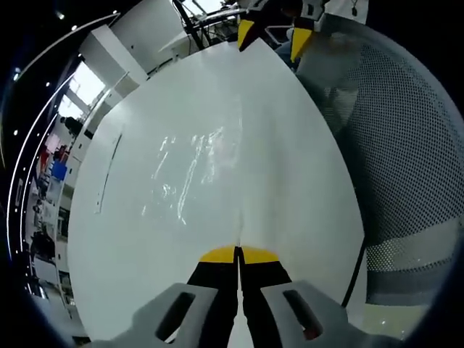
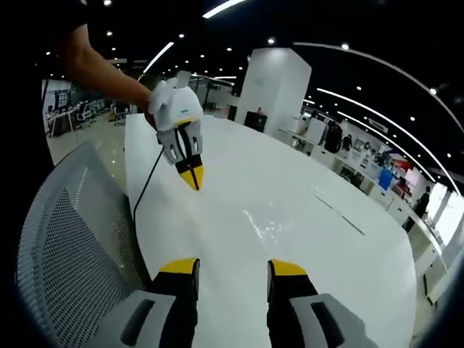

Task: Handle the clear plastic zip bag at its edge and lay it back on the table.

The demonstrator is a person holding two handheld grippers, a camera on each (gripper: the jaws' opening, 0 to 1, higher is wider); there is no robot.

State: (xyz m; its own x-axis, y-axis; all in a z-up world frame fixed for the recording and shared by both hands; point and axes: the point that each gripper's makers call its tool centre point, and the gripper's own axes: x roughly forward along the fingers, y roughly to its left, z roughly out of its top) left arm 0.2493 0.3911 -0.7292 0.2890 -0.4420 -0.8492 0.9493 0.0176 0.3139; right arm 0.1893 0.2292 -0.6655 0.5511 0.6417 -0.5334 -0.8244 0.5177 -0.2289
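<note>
The clear zip bag (image 1: 192, 170) lies flat on the white table (image 1: 290, 188), so the laying-down looks done. Left gripper (image 1: 238, 254) — jaws pressed together, empty — sits just short of the bag; right gripper (image 2: 233, 267) hangs spread beyond it.

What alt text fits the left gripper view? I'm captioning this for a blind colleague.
A clear plastic zip bag lies flat on a white table, ahead of the left gripper, whose yellow-tipped jaws are shut. The right gripper hangs open at the table's far end, beside a grey mesh chair.
</note>
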